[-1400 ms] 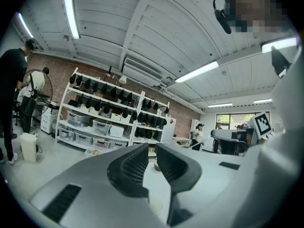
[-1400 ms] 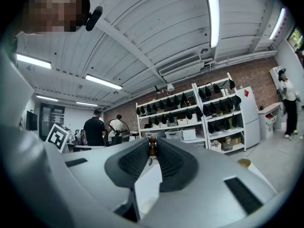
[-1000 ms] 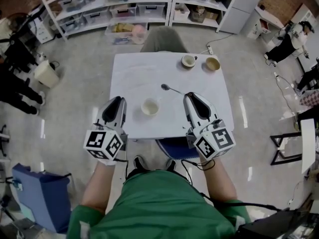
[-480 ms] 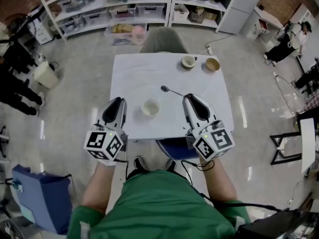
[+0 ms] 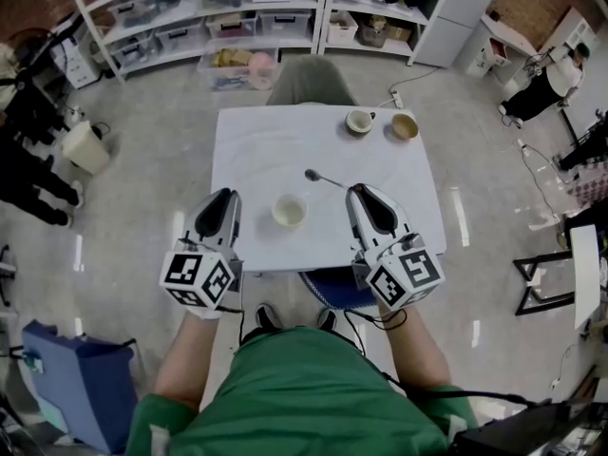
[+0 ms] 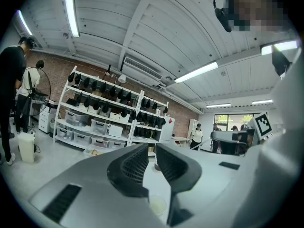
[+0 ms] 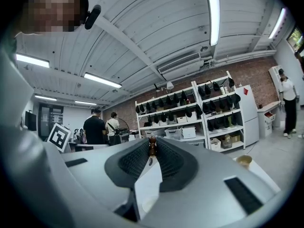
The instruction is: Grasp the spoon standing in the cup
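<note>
White table (image 5: 256,141) is lying beneath your grippers. Your right gripper (image 5: 353,190) is pinching the spoon (image 5: 323,178) by its handle, out of the cup (image 5: 289,210) sitting to its left. Your left gripper (image 5: 228,195) is hanging empty, its jaws narrowly apart.

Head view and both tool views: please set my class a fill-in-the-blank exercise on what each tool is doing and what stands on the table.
1. The right tool is shut on the handle of the ____.
2. The left tool has ____ between its jaws.
3. The empty cup stands on the white ____.
4. At the far edge stand ____ small bowls.

Missing words: spoon; nothing; table; two.
</note>
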